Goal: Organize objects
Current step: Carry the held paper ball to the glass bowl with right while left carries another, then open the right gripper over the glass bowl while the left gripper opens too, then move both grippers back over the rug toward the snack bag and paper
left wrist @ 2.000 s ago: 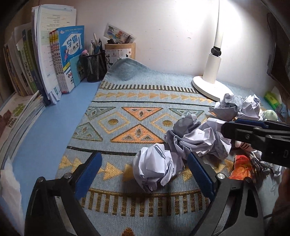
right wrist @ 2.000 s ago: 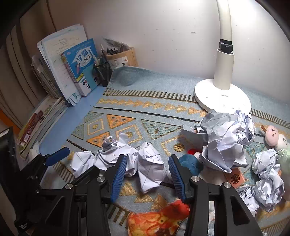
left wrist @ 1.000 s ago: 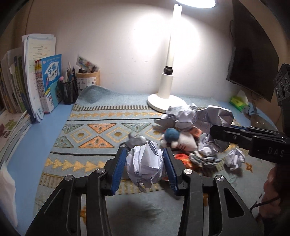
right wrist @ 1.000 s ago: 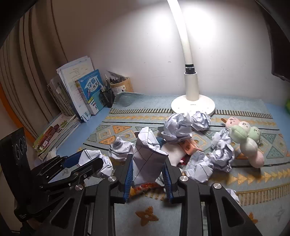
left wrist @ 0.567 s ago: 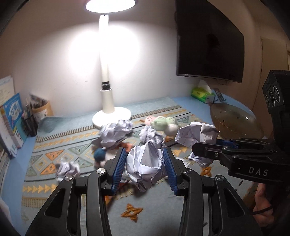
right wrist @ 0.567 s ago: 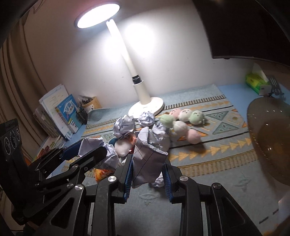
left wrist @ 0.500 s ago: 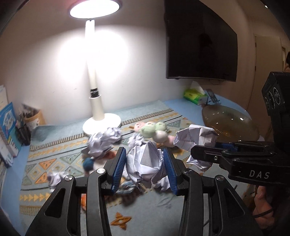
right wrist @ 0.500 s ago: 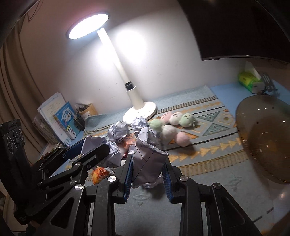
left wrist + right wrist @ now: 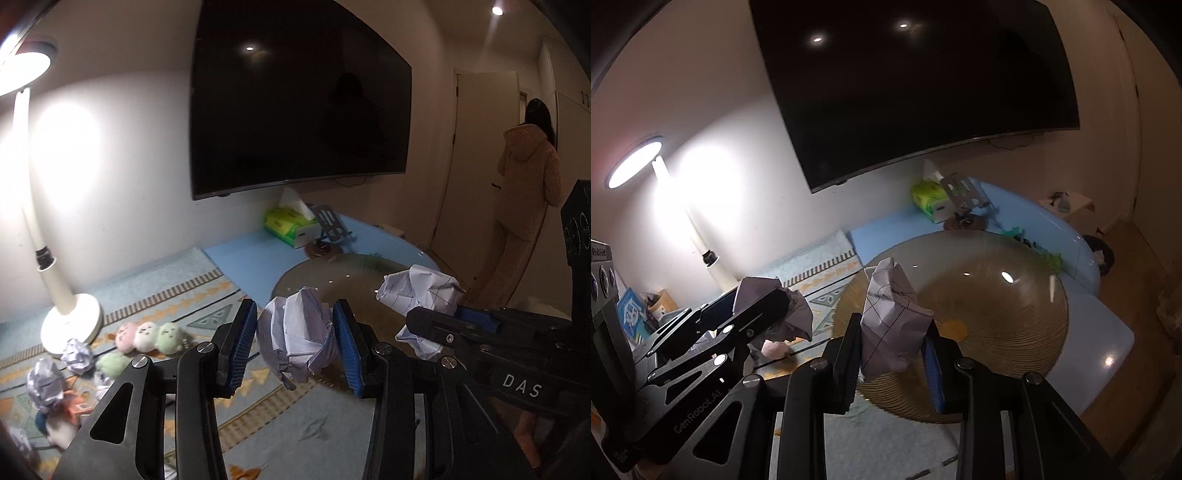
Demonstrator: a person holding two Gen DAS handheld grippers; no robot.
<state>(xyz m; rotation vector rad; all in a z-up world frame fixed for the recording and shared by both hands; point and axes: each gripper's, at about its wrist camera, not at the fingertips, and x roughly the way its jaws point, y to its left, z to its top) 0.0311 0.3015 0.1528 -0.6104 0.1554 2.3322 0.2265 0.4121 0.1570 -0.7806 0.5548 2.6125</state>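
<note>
Patterned blue mat (image 9: 177,295), amber glass plate (image 9: 997,295), dark wall screen (image 9: 295,92)

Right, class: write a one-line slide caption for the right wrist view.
Right tool clamps a crumpled paper ball above a ribbed brown glass plate, with the left tool carrying another alongside.

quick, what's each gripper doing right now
Left gripper: shut on a crumpled paper ball.
Right gripper: shut on a second crumpled paper ball.
</note>
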